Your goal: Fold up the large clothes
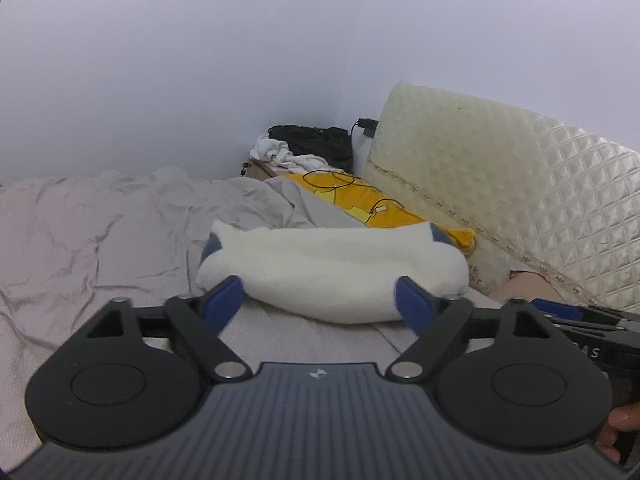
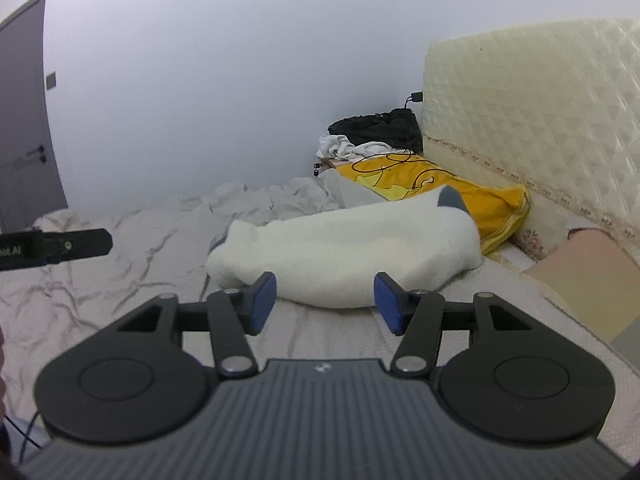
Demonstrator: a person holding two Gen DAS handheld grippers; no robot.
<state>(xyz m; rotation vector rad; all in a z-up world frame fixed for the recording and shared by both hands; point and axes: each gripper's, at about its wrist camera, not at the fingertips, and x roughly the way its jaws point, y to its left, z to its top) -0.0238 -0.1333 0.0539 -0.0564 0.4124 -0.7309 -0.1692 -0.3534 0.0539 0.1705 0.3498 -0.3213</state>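
Both the left gripper [image 1: 318, 304] and right gripper [image 2: 325, 302] hover spread and empty just short of the fluffy white fleece garment [image 1: 332, 272], apparently already folded, lying near the bed's [image 1: 100, 240] headboard edge. Next move, likely: another fold or release.

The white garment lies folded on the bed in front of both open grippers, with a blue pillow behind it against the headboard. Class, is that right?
Not quite: the pillow behind the white garment is yellow, not blue, as the right wrist view shows. The garment does lie folded on the bed, and the left gripper and right gripper are both open.
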